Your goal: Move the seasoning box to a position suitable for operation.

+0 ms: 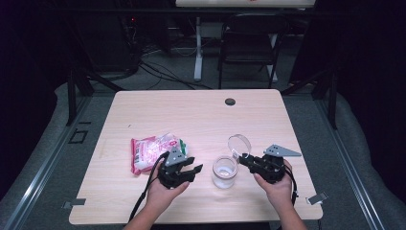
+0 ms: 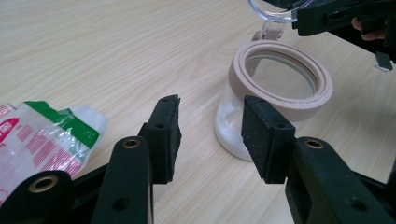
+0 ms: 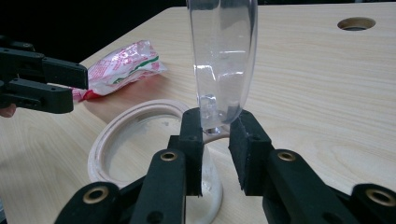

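A clear glass jar (image 1: 224, 172) with a tan seal ring (image 2: 243, 74) stands near the table's front, a little white powder at its bottom. Its hinged clear lid (image 1: 239, 145) is swung up, upright. My right gripper (image 1: 244, 159) comes in from the jar's right, and its pads (image 3: 194, 135) pinch the lid's (image 3: 224, 56) lower edge just above the rim (image 3: 107, 144). To the left of the jar, my left gripper (image 1: 194, 170) is open and points at it, with nothing between its pads (image 2: 168, 135). A red, white and green plastic packet (image 1: 151, 151) lies left of it.
The packet (image 2: 42, 135) lies flat on the pale wooden table (image 1: 191, 115). A round cable hole (image 1: 230, 101) sits at the table's far middle. A black chair (image 1: 251, 38) stands behind the table. Bare wood stretches across the far half.
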Motion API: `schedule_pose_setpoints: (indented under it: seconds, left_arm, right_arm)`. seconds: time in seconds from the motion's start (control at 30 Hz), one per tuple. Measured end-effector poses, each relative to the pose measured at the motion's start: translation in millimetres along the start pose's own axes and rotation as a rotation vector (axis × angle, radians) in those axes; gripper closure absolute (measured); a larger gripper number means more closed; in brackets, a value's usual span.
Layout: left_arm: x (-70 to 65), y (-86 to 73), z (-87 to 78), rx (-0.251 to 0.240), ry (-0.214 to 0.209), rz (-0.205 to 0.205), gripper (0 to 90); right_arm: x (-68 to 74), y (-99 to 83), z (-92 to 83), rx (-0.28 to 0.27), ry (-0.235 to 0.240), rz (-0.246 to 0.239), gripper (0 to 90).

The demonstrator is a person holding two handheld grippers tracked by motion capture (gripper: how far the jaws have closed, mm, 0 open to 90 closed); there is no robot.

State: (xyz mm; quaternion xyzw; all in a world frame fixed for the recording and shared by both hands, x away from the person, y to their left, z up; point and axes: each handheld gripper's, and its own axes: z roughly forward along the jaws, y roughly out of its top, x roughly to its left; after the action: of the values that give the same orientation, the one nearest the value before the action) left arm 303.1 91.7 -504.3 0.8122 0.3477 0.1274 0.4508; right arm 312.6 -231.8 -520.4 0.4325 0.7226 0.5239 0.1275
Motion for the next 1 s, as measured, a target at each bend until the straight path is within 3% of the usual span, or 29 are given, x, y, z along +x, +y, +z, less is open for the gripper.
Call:
schedule_pose_setpoints:
  seconds: [0.43, 0.6, 0.67, 0.73, 0.9, 1.0]
  left_arm:
    - [20.6, -6.1, -16.5, -0.02, 0.071, -0.045, 52.7]
    - [32.4, -9.1, -24.8, -0.036, 0.125, -0.056, 50.9]
    - [39.3, -10.8, -30.1, -0.04, 0.167, -0.053, 50.1]
    - [41.8, -11.3, -31.5, -0.044, 0.178, -0.053, 50.0]
    - [52.9, -14.4, -35.2, -0.025, 0.216, -0.06, 46.7]
    - [56.8, -18.0, -32.8, -0.005, 0.243, -0.042, 45.8]
  right_arm:
    - [-7.0, 4.5, 8.3, -0.01, 0.027, 0.025, 75.6]
    - [-7.9, 5.0, 7.9, -0.006, 0.026, 0.02, 74.5]
    - [-7.8, 4.9, 7.0, -0.011, 0.022, 0.021, 71.8]
    - [-7.5, 4.8, 6.5, -0.013, 0.02, 0.026, 70.9]
    - [-7.6, 3.8, 4.6, -0.019, 0.016, 0.023, 66.0]
    - [-7.5, 3.5, 4.4, -0.023, 0.021, 0.024, 65.0]
